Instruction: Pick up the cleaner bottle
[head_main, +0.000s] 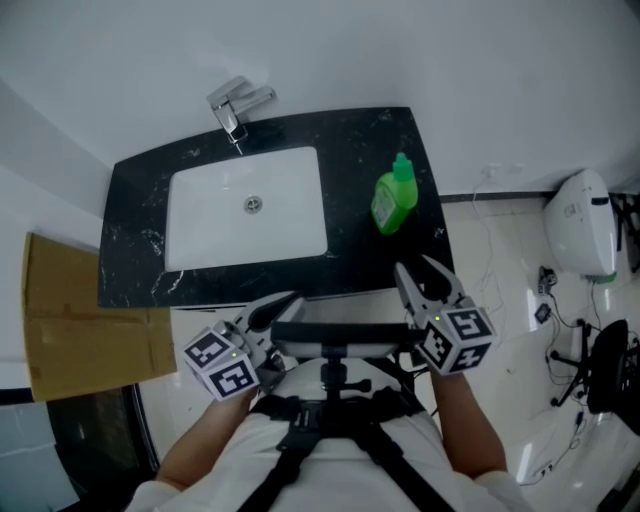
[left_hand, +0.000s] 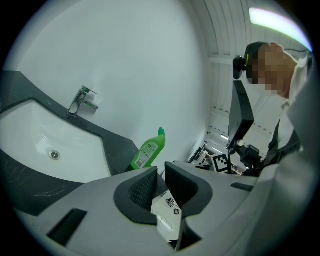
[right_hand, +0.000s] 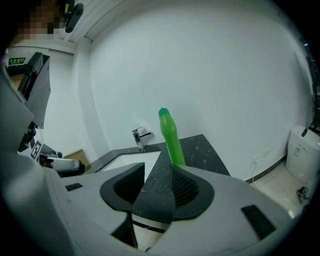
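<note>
Green cleaner bottle (head_main: 395, 197) is standing ungrasped on the desk (head_main: 135, 210); you are aiming your open, empty right hand-held gripper (head_main: 413, 266) at it, left hand-held gripper (head_main: 285, 300) idling, barely parted.

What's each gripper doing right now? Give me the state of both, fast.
Left gripper: jaws nearly together with a narrow gap, holding nothing.
Right gripper: open, holding nothing; the cleaner bottle stands ahead of it, untouched.
</note>
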